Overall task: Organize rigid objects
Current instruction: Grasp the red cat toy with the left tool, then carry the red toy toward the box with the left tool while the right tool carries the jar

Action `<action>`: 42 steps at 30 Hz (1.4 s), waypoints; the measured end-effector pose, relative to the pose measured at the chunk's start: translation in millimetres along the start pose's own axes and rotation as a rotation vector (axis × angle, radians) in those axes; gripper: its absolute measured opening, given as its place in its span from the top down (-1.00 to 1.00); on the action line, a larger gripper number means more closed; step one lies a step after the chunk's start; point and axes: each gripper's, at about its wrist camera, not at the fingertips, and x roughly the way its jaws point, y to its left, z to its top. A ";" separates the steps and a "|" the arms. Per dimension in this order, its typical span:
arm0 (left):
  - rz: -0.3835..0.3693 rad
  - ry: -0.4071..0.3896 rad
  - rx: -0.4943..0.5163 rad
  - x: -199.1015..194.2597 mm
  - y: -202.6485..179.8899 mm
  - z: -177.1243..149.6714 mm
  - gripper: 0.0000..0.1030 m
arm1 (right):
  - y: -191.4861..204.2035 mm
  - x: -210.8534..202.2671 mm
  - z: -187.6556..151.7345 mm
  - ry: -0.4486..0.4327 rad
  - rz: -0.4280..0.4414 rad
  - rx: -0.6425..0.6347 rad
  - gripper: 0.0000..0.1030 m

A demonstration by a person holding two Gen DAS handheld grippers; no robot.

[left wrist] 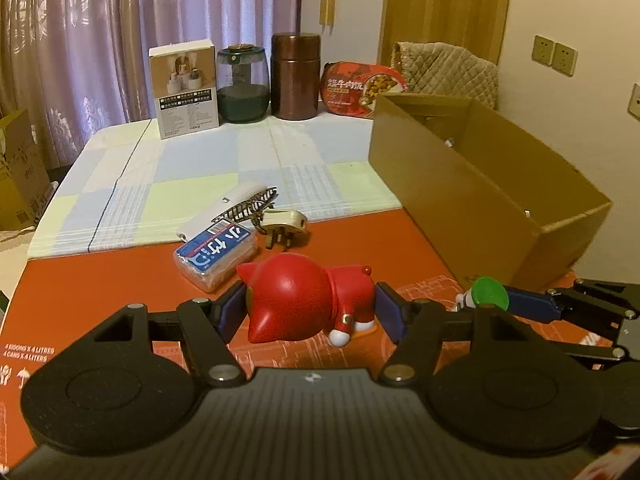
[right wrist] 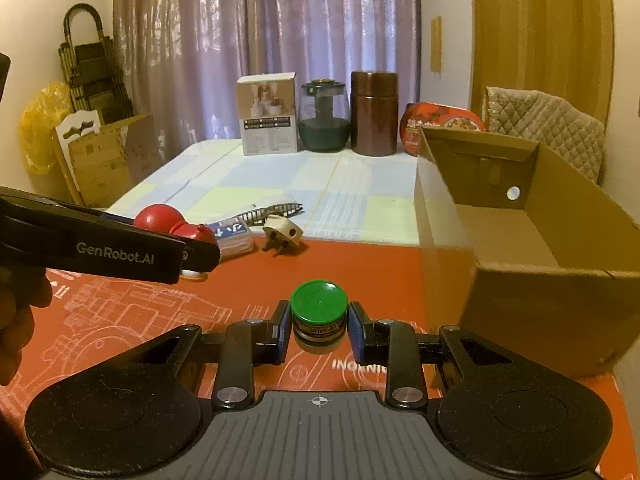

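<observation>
My left gripper (left wrist: 310, 306) straddles a red cat figurine (left wrist: 304, 296) lying on the red mat; its blue pads touch both ends of it. The figurine also shows in the right wrist view (right wrist: 160, 218). My right gripper (right wrist: 318, 324) is open around a small green-lidded tin (right wrist: 318, 308), with narrow gaps on both sides. The tin shows in the left wrist view (left wrist: 489, 291) too. An open cardboard box (left wrist: 480, 184) (right wrist: 520, 240) stands on the right.
Beyond the figurine lie a blue-labelled plastic case (left wrist: 216, 254), a beige plug (left wrist: 284, 226), a dark hair clip (left wrist: 250, 208) and a white device (left wrist: 224, 208). At the table's back stand a white carton (left wrist: 186, 88), glass jar (left wrist: 242, 84), brown canister (left wrist: 296, 76) and food bowl (left wrist: 360, 88).
</observation>
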 end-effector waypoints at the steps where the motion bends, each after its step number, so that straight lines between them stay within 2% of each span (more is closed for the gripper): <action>1: -0.001 -0.002 -0.002 -5.7 -2.3 -0.9 -0.23 | 0.6 -5.6 -1.3 -0.001 0.001 0.004 0.49; 13: -0.024 -0.015 -0.015 -40.2 -23.9 -4.5 -0.24 | 2.0 -42.9 -3.4 -0.029 0.001 0.022 0.49; 29: -0.052 -0.021 -0.008 -41.4 -38.1 -1.1 -0.24 | -19.8 -55.2 -2.6 -0.012 -0.053 0.056 0.49; 42: -0.082 -0.029 -0.008 -46.3 -47.7 6.1 -0.23 | -35.5 -65.9 1.1 -0.008 -0.064 0.085 0.49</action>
